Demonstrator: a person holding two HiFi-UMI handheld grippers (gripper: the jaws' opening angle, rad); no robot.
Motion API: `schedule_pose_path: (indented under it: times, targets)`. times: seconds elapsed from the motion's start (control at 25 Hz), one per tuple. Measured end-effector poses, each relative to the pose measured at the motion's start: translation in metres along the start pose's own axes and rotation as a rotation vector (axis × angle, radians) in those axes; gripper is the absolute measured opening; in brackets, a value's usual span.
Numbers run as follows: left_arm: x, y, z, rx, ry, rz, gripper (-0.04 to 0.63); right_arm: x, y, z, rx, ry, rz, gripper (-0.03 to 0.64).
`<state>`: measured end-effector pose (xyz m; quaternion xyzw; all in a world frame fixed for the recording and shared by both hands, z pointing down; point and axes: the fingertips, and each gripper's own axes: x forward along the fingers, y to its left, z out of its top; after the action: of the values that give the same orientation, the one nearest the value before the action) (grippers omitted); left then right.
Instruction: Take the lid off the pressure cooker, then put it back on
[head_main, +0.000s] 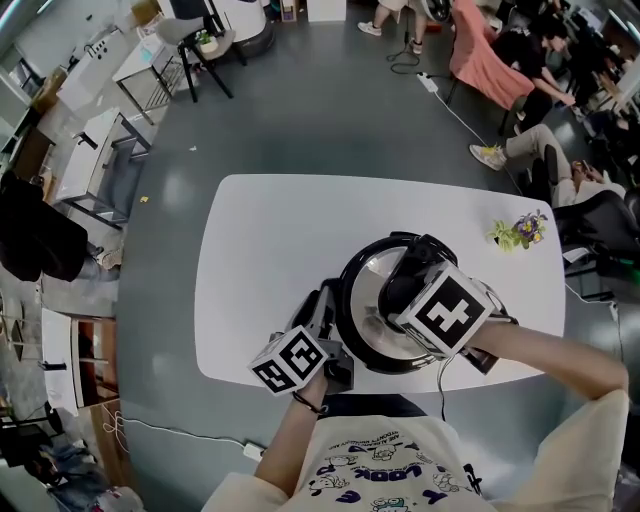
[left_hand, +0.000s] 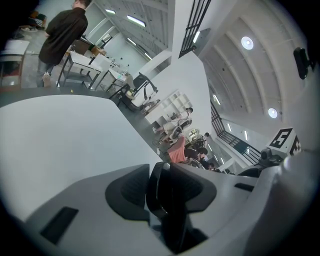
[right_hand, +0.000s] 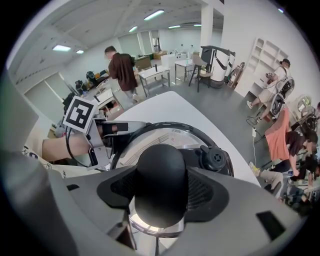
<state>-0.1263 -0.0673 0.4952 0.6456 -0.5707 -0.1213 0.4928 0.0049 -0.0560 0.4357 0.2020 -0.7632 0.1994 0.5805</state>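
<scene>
A black-rimmed pressure cooker (head_main: 352, 275) stands near the front edge of the white table (head_main: 270, 240), its steel lid (right_hand: 162, 137) seated on it. My right gripper (right_hand: 161, 186) points steeply down over the lid, shut on the round black lid knob (right_hand: 161, 172); beside the knob sits a black valve (right_hand: 216, 159). In the head view the right gripper (head_main: 408, 290) covers the lid's middle. My left gripper (left_hand: 162, 192) is shut on the cooker's black side handle (left_hand: 159, 187) at the pot's left, and the left gripper (head_main: 328, 322) lies almost level.
A small bunch of flowers (head_main: 520, 232) lies at the table's right end. The table's front edge runs just behind the cooker, against my body. Seated people and chairs stand off the far right, desks and racks at the left.
</scene>
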Motion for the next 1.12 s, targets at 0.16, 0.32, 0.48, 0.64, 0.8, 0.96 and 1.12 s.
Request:
schedule_pose_path:
  times: [0.16, 0.32, 0.48, 0.64, 0.8, 0.96, 1.12]
  targets:
    - [0.003, -0.001, 0.003, 0.014, 0.001, 0.002, 0.141, 0.001, -0.001, 0.0, -0.011, 0.011, 0.006, 0.295]
    - [0.003, 0.002, -0.001, 0.018, 0.008, 0.008, 0.141, 0.002, -0.003, 0.0, -0.011, 0.015, 0.007, 0.293]
    - [0.003, 0.003, 0.0, 0.02, 0.011, 0.003, 0.141, -0.001, -0.003, 0.002, 0.01, 0.008, 0.027, 0.293]
    - [0.003, 0.003, 0.002, 0.027, 0.012, -0.002, 0.14, -0.009, -0.007, 0.008, 0.04, -0.007, 0.026, 0.293]
    - [0.002, 0.003, 0.003, 0.041, 0.023, -0.008, 0.141, -0.012, -0.009, 0.007, 0.048, -0.001, 0.011, 0.293]
    - [0.0, 0.003, 0.003, 0.085, 0.024, -0.004, 0.14, -0.011, -0.009, 0.005, 0.054, -0.006, 0.011, 0.293]
    - [-0.004, 0.005, 0.01, 0.093, -0.001, 0.0, 0.14, -0.011, -0.008, 0.006, 0.049, -0.018, 0.018, 0.293]
